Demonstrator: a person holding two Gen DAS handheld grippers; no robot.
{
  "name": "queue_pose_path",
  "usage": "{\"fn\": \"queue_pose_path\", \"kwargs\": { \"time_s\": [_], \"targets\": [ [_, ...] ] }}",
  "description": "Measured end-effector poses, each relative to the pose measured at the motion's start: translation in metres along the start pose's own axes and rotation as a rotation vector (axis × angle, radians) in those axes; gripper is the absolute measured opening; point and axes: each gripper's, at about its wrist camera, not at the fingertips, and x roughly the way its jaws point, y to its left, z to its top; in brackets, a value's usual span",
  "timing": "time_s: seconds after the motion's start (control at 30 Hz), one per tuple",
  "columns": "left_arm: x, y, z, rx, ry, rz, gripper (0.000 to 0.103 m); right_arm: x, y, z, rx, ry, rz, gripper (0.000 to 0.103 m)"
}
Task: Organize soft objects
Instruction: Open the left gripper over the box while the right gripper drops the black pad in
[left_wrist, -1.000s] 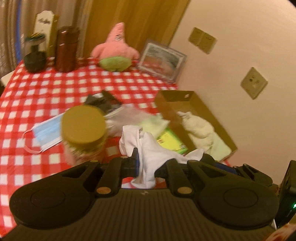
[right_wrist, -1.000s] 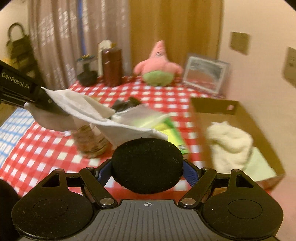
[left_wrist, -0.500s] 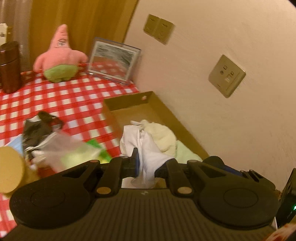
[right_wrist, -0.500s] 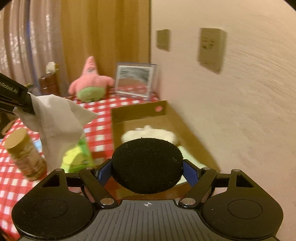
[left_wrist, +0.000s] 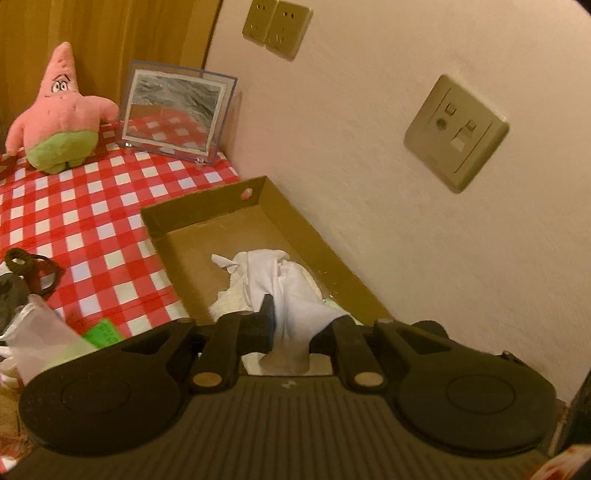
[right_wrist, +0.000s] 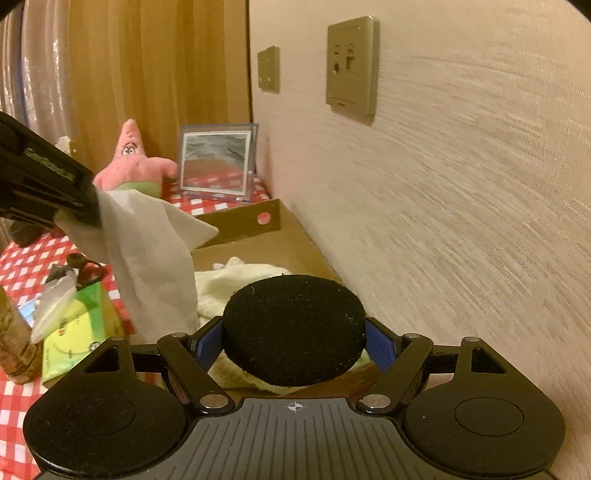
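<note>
My left gripper (left_wrist: 301, 317) is shut on a white cloth (left_wrist: 280, 280) that hangs over the open cardboard box (left_wrist: 203, 201) by the wall. A cream fluffy towel (left_wrist: 231, 301) lies in the box under the cloth. The right wrist view shows the same cloth (right_wrist: 155, 258) dangling from the left gripper (right_wrist: 94, 208) above the box's (right_wrist: 240, 221) near-left side. My right gripper (right_wrist: 293, 332) is shut on a round black foam pad (right_wrist: 293, 306), held just before the box over the towel (right_wrist: 236, 280). A pink starfish plush (left_wrist: 61, 114) sits at the table's far end.
The wall (left_wrist: 406, 184) with its sockets runs close along the box's right side. A framed picture (left_wrist: 173, 114) stands behind the box. Left of the box lie a green packet (right_wrist: 74, 332), a plastic bag (left_wrist: 40, 339), a black item (left_wrist: 26, 269) and a jar (right_wrist: 14, 339).
Both grippers have swung right, from the middle of the table to the box by the wall. The white cloth now hangs over the box; the black pad stays gripped.
</note>
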Motion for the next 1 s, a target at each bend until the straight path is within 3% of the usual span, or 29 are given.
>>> {"fn": "queue_pose_path", "kwargs": {
  "time_s": [0.13,0.23,0.83,1.0],
  "targets": [
    [0.021,-0.004,0.005,0.0,0.033,0.025,0.031,0.011,-0.007,0.002,0.01,0.004,-0.006,0.079],
    [0.023,-0.007,0.007,0.023,0.027,0.037,0.041,0.017,-0.01,0.003,0.016,0.007,-0.009,0.079],
    [-0.028,0.026,-0.022,-0.047,-0.055,0.088,0.044,0.047,-0.011,0.01,0.018,0.009,0.053,0.079],
    [-0.044,0.037,-0.033,-0.069,-0.083,0.124,0.048,0.058,-0.007,0.017,0.031,-0.006,0.111,0.089]
  ]
}}
